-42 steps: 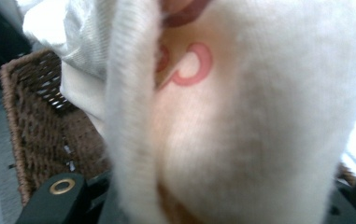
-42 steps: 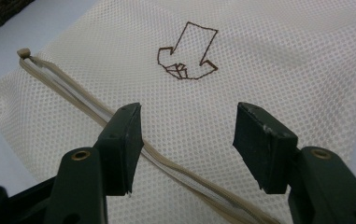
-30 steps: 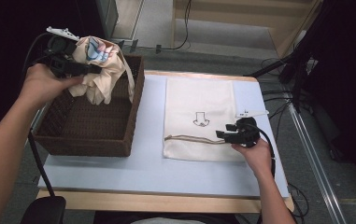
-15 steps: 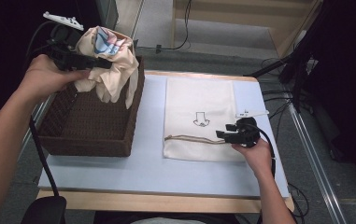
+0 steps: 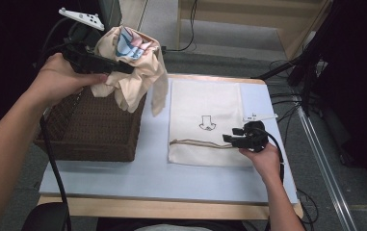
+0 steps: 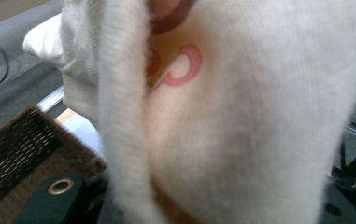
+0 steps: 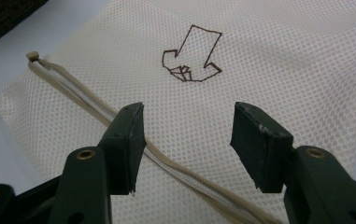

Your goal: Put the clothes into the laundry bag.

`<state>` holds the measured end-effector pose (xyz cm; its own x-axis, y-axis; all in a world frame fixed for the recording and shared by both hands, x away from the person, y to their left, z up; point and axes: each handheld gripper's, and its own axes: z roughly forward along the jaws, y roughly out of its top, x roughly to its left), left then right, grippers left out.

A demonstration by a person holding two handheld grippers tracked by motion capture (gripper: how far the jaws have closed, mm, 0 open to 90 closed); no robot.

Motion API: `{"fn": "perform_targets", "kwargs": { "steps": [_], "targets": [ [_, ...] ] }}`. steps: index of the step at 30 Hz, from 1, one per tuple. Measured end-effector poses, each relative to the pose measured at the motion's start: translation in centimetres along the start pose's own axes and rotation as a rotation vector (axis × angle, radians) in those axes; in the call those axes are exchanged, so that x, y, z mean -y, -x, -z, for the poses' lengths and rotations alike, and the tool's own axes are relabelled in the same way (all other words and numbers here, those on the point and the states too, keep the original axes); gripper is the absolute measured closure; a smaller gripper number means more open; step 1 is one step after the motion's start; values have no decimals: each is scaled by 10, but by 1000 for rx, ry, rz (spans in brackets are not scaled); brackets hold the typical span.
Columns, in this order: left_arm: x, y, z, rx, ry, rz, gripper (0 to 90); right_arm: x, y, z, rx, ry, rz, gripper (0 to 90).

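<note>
cream garment (image 5: 133, 72) hangs over wicker basket (image 5: 94, 130) on pale blue tabletop (image 5: 152, 173).

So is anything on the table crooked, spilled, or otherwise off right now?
Nothing stands out. The mesh bag lies flat and square on the table, its drawstring across the near end. The left gripper holds a cream garment above the wicker basket.

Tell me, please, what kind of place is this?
Probably a lab or studio set up for recording: a small work table on grey carpet, loose cables across the floor, and black stand legs beside the table.
</note>
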<state>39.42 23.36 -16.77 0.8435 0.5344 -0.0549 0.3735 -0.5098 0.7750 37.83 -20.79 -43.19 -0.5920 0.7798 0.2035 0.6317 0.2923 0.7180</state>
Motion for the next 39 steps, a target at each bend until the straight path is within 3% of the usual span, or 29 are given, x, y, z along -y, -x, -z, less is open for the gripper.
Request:
{"fn": "perform_targets", "kwargs": {
  "steps": [3, 7, 10, 22, 31, 39],
  "targets": [
    [-1, 8, -5, 26, -3, -10, 674, 0, 0, 1, -2, 1, -3, 459],
    [2, 16, -12, 75, 16, 10, 671, 0, 1, 1, -2, -1, -6, 459],
    [5, 24, -18, 89, -3, -15, 671, 1, 2, 1, -3, -3, -8, 459],
    [24, 49, -39, 168, -38, -29, 664, 0, 3, -1, 0, -3, -5, 460],
    [38, 68, -47, 203, -63, -48, 664, 1, 3, -1, 1, -4, -7, 460],
    [50, 76, -53, 236, -81, -51, 663, 1, 2, -1, -2, -5, -5, 460]
  ]
}}
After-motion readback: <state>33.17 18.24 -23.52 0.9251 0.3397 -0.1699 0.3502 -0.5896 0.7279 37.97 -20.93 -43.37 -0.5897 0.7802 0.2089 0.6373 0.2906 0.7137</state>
